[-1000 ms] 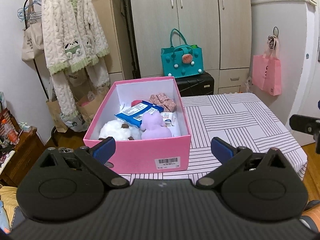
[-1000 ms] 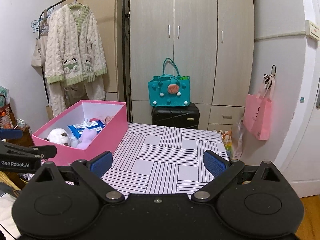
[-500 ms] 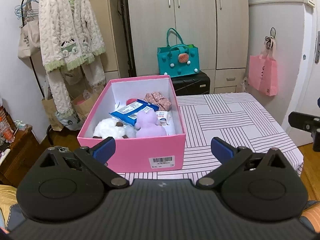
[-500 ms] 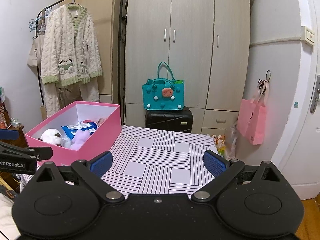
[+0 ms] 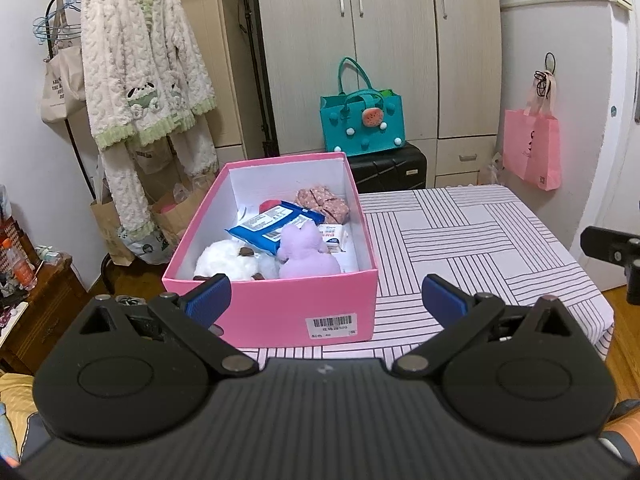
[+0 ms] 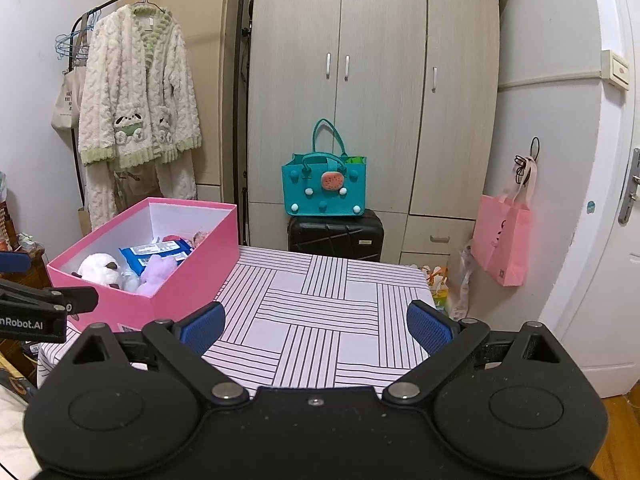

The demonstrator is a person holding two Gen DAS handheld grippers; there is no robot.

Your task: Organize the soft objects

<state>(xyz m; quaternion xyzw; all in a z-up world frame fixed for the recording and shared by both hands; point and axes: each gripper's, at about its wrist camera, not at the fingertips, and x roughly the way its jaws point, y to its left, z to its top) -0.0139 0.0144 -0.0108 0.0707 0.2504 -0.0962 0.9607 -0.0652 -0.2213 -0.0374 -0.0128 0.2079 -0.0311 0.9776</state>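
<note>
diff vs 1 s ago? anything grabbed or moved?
Nothing grabbed or released. Both tongs, left and right, stay open and empty; both cameras pulled back and tilted up slightly, so the pink cardboard box sits lower in view. The white plush, purple plush and blue wipes pack lie unchanged in the box on the striped tablecloth.

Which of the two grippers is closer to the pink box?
Left. The left gripper hangs open just before the pink box; the right gripper, also open, sits off to its right.
</note>
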